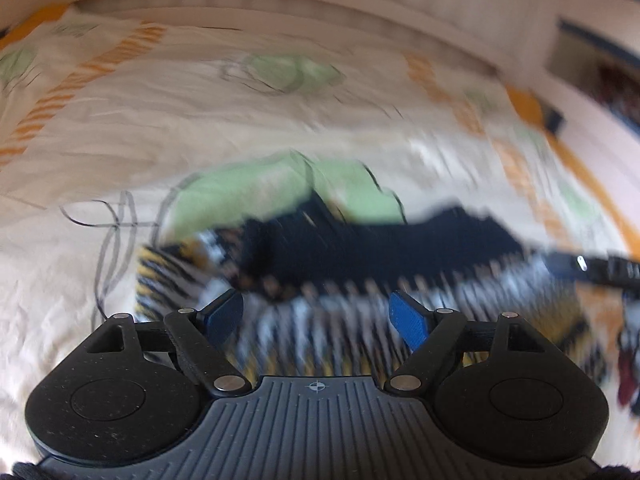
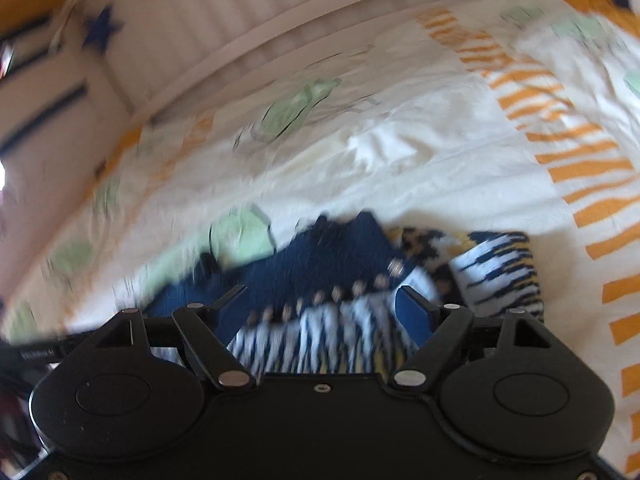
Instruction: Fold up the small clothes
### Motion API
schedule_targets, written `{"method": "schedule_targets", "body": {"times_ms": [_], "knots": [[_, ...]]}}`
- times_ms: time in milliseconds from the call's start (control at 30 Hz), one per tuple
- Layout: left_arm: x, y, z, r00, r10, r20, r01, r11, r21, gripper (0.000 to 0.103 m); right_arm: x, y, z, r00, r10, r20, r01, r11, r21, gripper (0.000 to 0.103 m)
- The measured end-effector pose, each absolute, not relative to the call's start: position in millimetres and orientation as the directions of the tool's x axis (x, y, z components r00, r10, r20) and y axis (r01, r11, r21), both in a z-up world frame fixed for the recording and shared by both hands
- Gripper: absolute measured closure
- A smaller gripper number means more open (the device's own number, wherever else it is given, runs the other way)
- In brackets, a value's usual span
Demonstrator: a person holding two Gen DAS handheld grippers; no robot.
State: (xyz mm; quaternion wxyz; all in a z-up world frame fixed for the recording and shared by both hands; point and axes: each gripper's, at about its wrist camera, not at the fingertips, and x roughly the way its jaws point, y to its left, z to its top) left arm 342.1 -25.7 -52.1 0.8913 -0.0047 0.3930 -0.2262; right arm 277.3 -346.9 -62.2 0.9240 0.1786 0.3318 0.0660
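A small knitted garment [image 1: 344, 264] lies on the bed, dark navy at its far part with a white, navy and yellow zigzag pattern nearer me. My left gripper [image 1: 318, 312] hovers over its patterned part, blue pads wide apart and nothing pressed between them. In the right wrist view the same garment [image 2: 340, 264] lies folded, with a patterned sleeve [image 2: 500, 272] sticking out at the right. My right gripper [image 2: 324, 312] stands open above it, its pads clear of the cloth. The tip of the other gripper [image 1: 592, 268] shows at the right edge of the left wrist view. Both views are blurred.
The bed sheet [image 1: 200, 120] is cream with green shapes and orange striped bands. A pale headboard or wall panel [image 2: 224, 20] runs along the far side. More patterned cloth [image 1: 624, 360] lies at the right edge of the left wrist view.
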Motion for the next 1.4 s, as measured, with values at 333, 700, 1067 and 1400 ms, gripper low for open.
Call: {"method": "schedule_targets", "body": {"times_ms": [333, 700, 1067, 1400], "knots": [[316, -12, -83, 0.575, -0.284, -0.767, 0.42, 0.907, -0.022, 0.022, 258, -339, -87, 0.728, 0.056, -0.683, -0.007, 0.997, 0.074, 0.022], [314, -20, -74, 0.553, -0.208, -0.807, 0.371, 0.929, 0.014, 0.023, 250, -363, -86, 0.716, 0.102, -0.69, 0.066, 0.975, 0.213, 0.012], [316, -25, -76, 0.54, -0.168, -0.825, 0.336, 0.941, 0.028, 0.021, 237, -382, -81, 0.697, 0.087, -0.711, 0.139, 0.957, 0.254, 0.009], [318, -27, -76, 0.536, -0.154, -0.83, 0.315, 0.949, 0.028, 0.019, 209, -395, -67, 0.699, 0.18, -0.692, 0.122, 0.923, 0.364, 0.0]]}}
